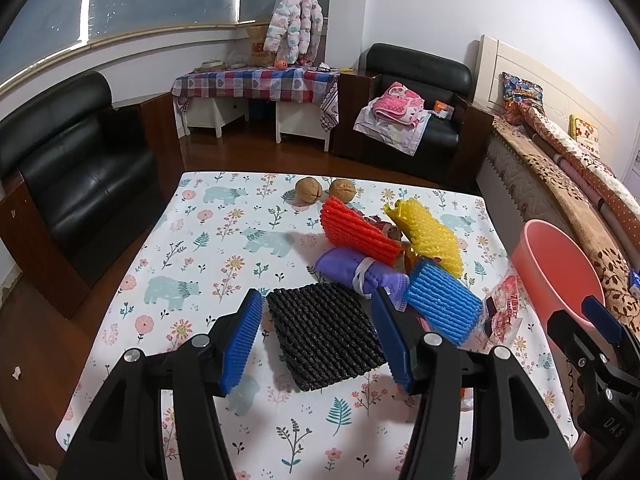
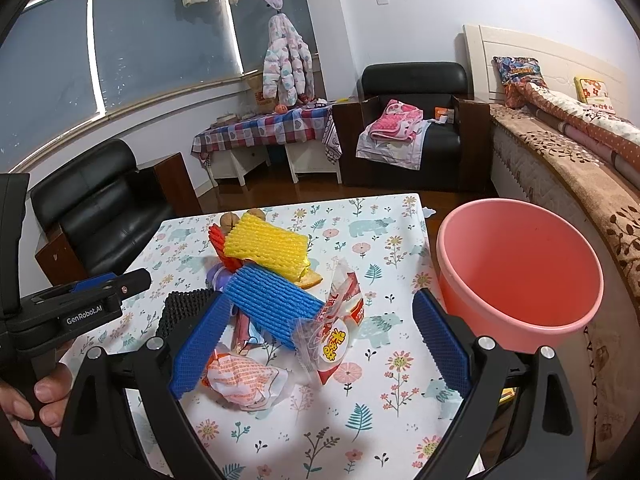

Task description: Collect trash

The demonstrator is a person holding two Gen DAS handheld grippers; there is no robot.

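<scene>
A pile of trash lies on the floral table (image 1: pixel 224 248): a black foam net (image 1: pixel 324 334), a blue foam net (image 1: pixel 442 306), a red one (image 1: pixel 358 230), a yellow one (image 1: pixel 428 232), a purple mask (image 1: pixel 352 268) and a snack wrapper (image 1: pixel 504 308). My left gripper (image 1: pixel 318 340) is open, its jaws either side of the black net, just above it. My right gripper (image 2: pixel 320 344) is open above the snack wrapper (image 2: pixel 340 328) and a crumpled orange wrapper (image 2: pixel 244 380). The pink bin (image 2: pixel 520 280) stands at the table's right edge.
Two walnuts (image 1: pixel 326 189) sit at the table's far side. A black sofa (image 1: pixel 76 176) stands left, a black armchair (image 1: pixel 416 96) behind, and a bed (image 1: pixel 560 168) to the right. The blue net (image 2: pixel 272 304) and yellow net (image 2: pixel 266 248) also show in the right wrist view.
</scene>
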